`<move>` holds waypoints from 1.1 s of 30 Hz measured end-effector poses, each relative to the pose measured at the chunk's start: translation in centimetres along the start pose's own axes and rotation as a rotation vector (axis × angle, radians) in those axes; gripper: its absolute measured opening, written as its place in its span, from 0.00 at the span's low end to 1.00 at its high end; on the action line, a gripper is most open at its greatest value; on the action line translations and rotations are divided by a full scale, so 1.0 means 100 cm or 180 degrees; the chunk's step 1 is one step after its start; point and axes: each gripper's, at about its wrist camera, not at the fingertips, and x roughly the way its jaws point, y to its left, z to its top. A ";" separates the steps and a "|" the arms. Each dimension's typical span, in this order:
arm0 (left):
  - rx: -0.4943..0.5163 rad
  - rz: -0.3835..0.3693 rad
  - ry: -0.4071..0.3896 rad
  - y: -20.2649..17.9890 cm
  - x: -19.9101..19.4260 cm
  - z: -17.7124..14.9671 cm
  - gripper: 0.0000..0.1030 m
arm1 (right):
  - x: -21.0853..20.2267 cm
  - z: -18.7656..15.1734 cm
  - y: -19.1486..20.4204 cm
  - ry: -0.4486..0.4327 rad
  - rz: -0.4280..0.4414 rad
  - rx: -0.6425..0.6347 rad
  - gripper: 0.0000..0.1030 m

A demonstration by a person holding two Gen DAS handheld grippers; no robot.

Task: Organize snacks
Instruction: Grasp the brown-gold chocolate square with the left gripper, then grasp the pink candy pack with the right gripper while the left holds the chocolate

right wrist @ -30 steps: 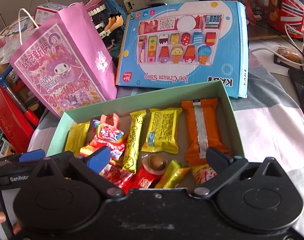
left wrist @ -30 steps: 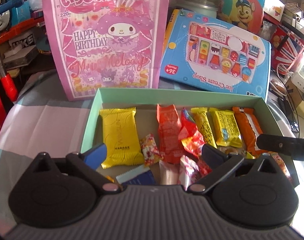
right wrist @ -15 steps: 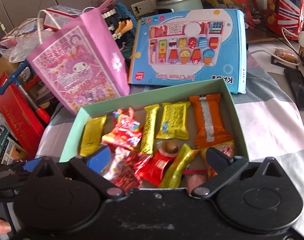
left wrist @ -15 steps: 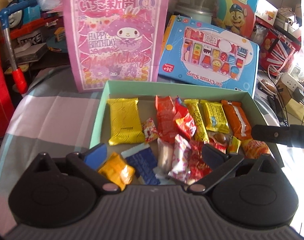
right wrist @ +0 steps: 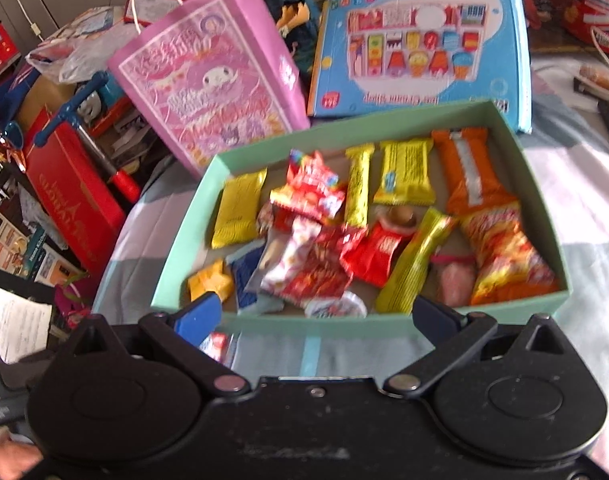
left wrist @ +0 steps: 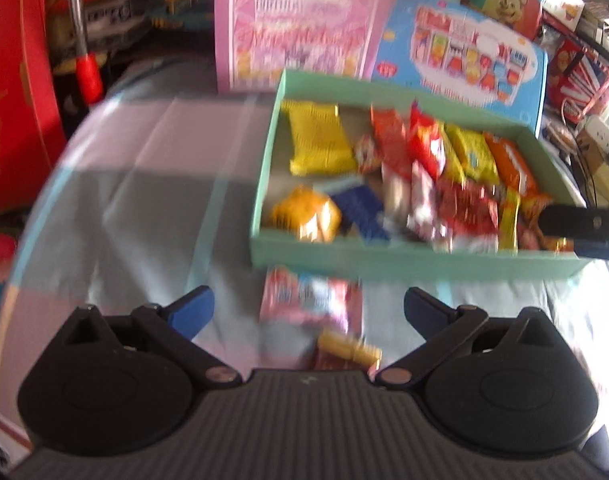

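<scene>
We hold both grippers over a cloth-covered counter [left wrist: 144,184], short of a mint-green box [right wrist: 384,326] filled with wrapped snacks. Our left gripper [left wrist: 308,308] has its jaws spread wide with nothing between them; below it, outside the box and just beside its near wall, lie a pink-and-white snack packet [left wrist: 310,296] and a small yellow wrapped bar [left wrist: 350,350], both blurred. Our right gripper [right wrist: 318,314] is likewise spread apart and empty, hovering at the box's near wall.

Inside the box, a yellow wafer packet [right wrist: 238,208] lies at the left, an orange packet [right wrist: 470,174] along the right wall, and two yellow bars [right wrist: 404,172] between them at the back. Red and white wrappers [right wrist: 312,264] are heaped in the middle, with a dark blue packet [right wrist: 246,276] and a small orange-yellow candy [right wrist: 208,280] in the near left corner.

Behind the box stand a pink gift bag [right wrist: 208,80] and a blue toy box [right wrist: 420,48].
</scene>
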 end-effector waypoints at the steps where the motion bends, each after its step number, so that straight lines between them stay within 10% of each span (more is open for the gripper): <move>1: 0.0001 -0.0010 0.0041 0.001 0.002 -0.006 1.00 | 0.002 -0.003 0.000 0.0038 0.0015 0.0017 1.00; 9: 0.0216 -0.0106 0.0215 -0.011 0.012 -0.038 0.95 | 0.021 -0.022 0.008 0.0277 0.0104 0.0000 1.00; 17: 0.0561 -0.0143 0.0227 -0.024 0.015 -0.056 0.35 | 0.037 -0.033 0.035 0.0291 0.0348 -0.0268 0.86; 23: 0.0042 -0.0021 0.0127 0.017 0.008 -0.057 0.35 | 0.059 -0.034 0.067 0.0461 0.0475 -0.0533 0.47; 33: -0.0399 -0.0065 0.0067 0.078 0.007 -0.052 0.35 | 0.107 -0.033 0.124 0.0615 0.0663 -0.0903 0.44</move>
